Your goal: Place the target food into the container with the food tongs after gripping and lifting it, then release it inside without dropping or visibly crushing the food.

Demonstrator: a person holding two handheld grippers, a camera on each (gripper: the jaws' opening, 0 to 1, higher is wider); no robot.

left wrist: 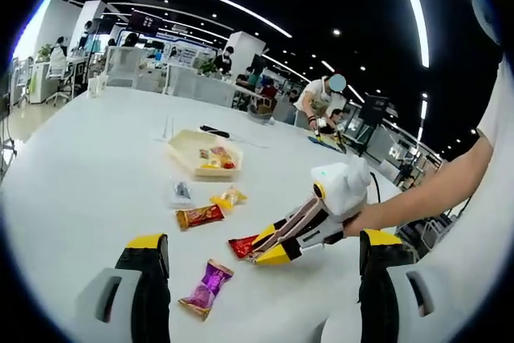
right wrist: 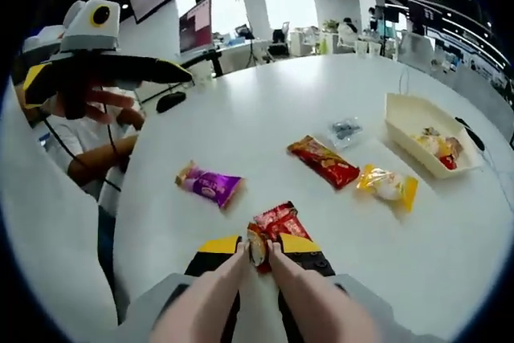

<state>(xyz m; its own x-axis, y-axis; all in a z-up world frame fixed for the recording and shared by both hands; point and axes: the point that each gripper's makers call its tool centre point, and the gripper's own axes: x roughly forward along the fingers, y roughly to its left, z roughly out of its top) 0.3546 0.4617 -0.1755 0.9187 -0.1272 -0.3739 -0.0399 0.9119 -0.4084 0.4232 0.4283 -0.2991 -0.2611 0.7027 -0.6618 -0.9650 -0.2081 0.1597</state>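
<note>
My right gripper [right wrist: 259,244] is shut on pinkish food tongs [right wrist: 215,295], whose tips pinch the near edge of a red snack packet [right wrist: 277,218] lying on the white table [right wrist: 265,102]. From the left gripper view, the right gripper [left wrist: 269,248] comes in from the right with the tongs [left wrist: 301,218] touching the red packet [left wrist: 241,245]. My left gripper [left wrist: 265,271] hangs open above a purple packet [left wrist: 207,285]; it shows high at the left as the left gripper [right wrist: 161,70]. The cream tray container [left wrist: 183,149] [right wrist: 401,122] holds several snacks.
Loose on the table are a long red-orange packet [right wrist: 323,161], a yellow packet [right wrist: 387,185], a small clear bag [right wrist: 345,128] and the purple packet [right wrist: 210,185]. A person [right wrist: 80,158] sits at the table's edge beside a black mouse [right wrist: 171,100]. Desks and people stand beyond.
</note>
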